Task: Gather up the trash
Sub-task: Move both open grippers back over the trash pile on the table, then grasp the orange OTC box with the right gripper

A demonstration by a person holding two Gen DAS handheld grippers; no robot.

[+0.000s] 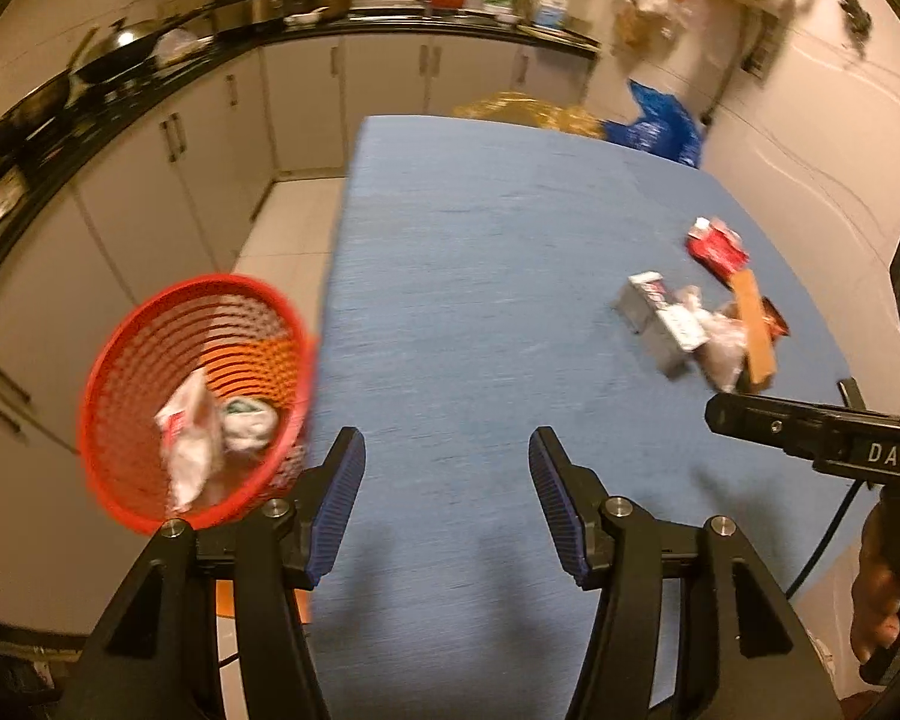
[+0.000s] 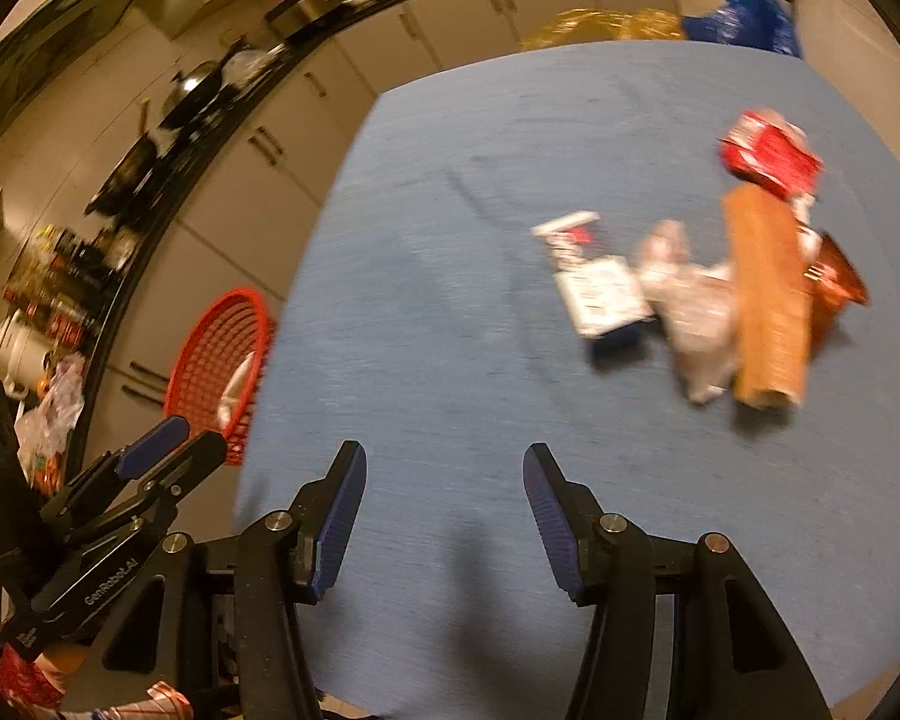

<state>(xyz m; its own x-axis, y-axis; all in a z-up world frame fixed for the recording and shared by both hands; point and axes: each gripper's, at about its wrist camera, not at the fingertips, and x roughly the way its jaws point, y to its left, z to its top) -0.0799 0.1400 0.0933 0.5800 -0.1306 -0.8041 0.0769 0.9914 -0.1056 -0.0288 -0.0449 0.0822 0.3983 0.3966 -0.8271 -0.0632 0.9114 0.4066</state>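
Left gripper [image 1: 447, 483]: jaws wide apart, nothing between them, hovering over the near end of the blue table [image 1: 480, 276]. Right gripper [image 2: 444, 495]: also spread wide and empty, over the same near edge.

Red basket [image 1: 195, 396] sits just off the table's left edge, beside the left gripper; how it is supported is not visible. It already holds crumpled white wrappers [image 1: 210, 438].

Remaining trash is a cluster on the right half of the table, well ahead of the right gripper: small carton [image 2: 600, 288], clear crumpled bag [image 2: 690, 300], tan cardboard piece [image 2: 768, 300], red packet [image 2: 771, 153], and a brown-red wrapper [image 2: 837, 279] half hidden behind the cardboard.

Handling guess: all light. The carton looks stiff enough to pinch across its narrow sides. The cardboard is stiff but thin; take it by a long edge. The bag and packets are soft, crinkly, likely slippery; grab a bunched fold.

Motion blur smears labels and edges; whether the pieces overlap or merely touch is unclear. Basket bottom hidden.
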